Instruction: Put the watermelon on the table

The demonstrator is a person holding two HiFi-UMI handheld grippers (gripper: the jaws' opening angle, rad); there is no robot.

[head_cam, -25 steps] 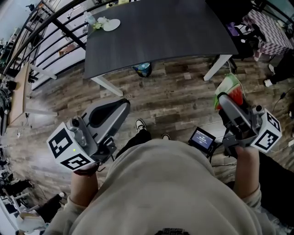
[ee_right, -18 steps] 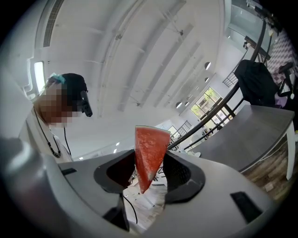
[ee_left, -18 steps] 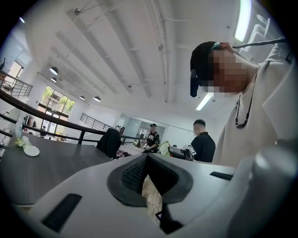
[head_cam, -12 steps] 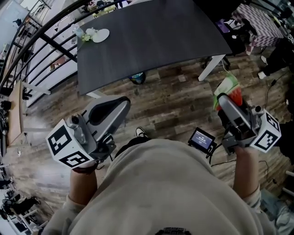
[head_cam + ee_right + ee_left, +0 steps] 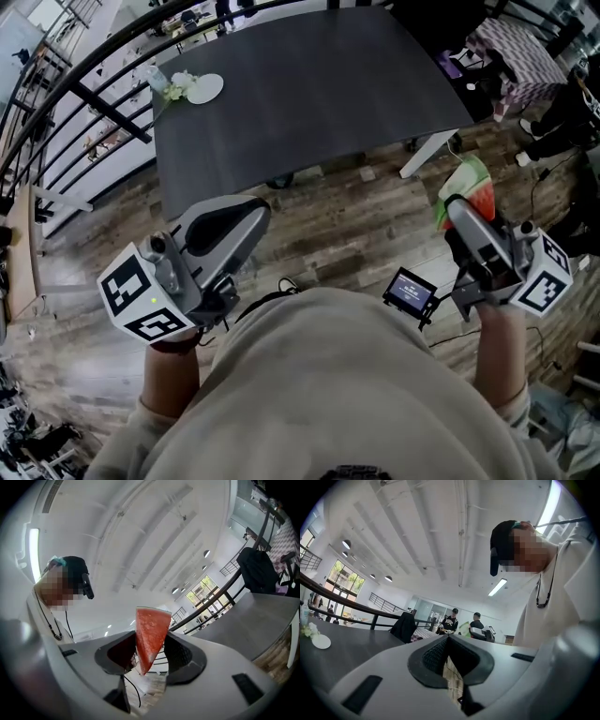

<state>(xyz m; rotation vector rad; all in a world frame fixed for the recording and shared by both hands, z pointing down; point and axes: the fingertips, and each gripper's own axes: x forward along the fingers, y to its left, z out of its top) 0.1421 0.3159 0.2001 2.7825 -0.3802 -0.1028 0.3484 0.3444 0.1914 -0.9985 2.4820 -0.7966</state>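
The dark grey rectangular table [image 5: 309, 94] now lies nearer the person than a second ago. The red, green-rinded watermelon wedge [image 5: 151, 634] stays pinched between the right gripper's [image 5: 461, 202] jaws, off the table. The left gripper's [image 5: 251, 210] jaws are together, empty. The small black screen's [image 5: 410, 291] writing is too small to read.

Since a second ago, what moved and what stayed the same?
The dark table has drawn nearer and sits lower in the head view. Nothing was grabbed or dropped: the right tongs still pinch the watermelon slice, and the left tongs stay shut and empty.
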